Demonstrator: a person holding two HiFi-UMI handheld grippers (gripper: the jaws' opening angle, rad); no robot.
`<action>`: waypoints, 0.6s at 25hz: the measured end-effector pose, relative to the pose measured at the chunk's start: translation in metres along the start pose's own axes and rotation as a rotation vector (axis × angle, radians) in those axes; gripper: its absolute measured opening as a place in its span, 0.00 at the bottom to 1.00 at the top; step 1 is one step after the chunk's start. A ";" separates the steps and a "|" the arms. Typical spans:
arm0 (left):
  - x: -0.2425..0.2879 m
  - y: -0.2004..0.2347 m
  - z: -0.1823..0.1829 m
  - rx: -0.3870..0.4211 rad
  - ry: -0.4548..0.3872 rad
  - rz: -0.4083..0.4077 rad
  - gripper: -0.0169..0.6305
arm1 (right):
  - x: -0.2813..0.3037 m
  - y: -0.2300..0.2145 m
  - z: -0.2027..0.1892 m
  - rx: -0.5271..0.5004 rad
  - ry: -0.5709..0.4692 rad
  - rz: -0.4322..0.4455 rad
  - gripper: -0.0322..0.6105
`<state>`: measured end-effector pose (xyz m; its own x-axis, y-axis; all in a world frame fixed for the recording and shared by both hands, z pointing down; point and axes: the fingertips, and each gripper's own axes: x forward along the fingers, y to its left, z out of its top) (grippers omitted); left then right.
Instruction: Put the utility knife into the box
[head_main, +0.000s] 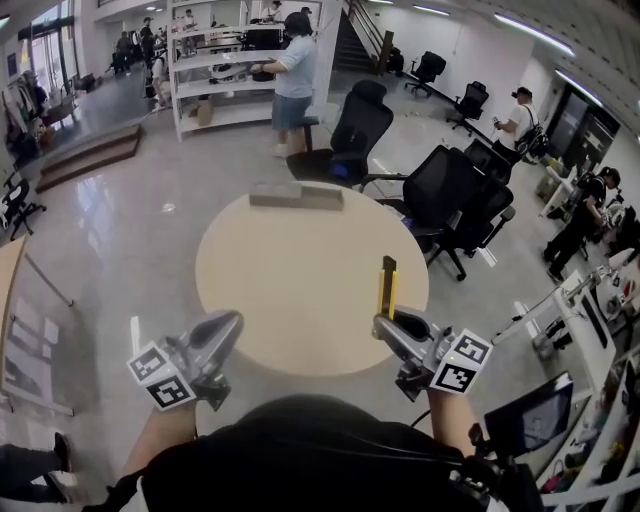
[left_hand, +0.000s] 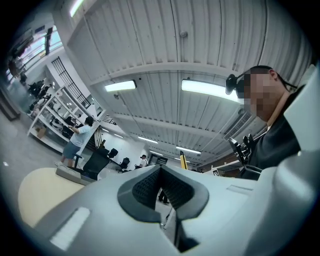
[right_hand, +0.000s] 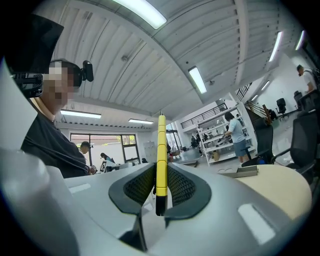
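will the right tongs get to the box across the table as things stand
Probably yes: the table lies bare between the right tongs, shut on the utility knife, and the box at its far edge.

Yellow utility knife (right_hand: 161, 150) with a black lower end, sitting between black cross-hatched pads (right_hand: 137, 187). The right gripper (head_main: 386, 321) is pale grey, and the left gripper (head_main: 233, 322) is the same grey. Black-and-white square markers (head_main: 162, 377) on both. The table (head_main: 290, 300) is cream, and the box (head_main: 296, 196) at its far edge is grey.
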<state>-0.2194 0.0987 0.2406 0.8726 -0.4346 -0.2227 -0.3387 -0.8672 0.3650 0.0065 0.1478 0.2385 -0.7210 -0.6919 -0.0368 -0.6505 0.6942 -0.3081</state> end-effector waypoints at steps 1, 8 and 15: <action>0.003 0.007 -0.001 -0.004 0.001 0.006 0.02 | 0.005 -0.009 0.000 0.008 0.001 0.001 0.19; 0.040 0.048 -0.013 -0.002 0.015 0.080 0.02 | 0.030 -0.073 0.000 0.030 0.013 0.065 0.19; 0.136 0.067 -0.032 0.036 -0.010 0.189 0.02 | 0.025 -0.194 0.020 0.071 0.032 0.162 0.19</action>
<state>-0.1126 -0.0112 0.2635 0.7891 -0.5925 -0.1623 -0.5085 -0.7782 0.3686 0.1193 -0.0076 0.2783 -0.8229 -0.5648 -0.0619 -0.5075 0.7796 -0.3670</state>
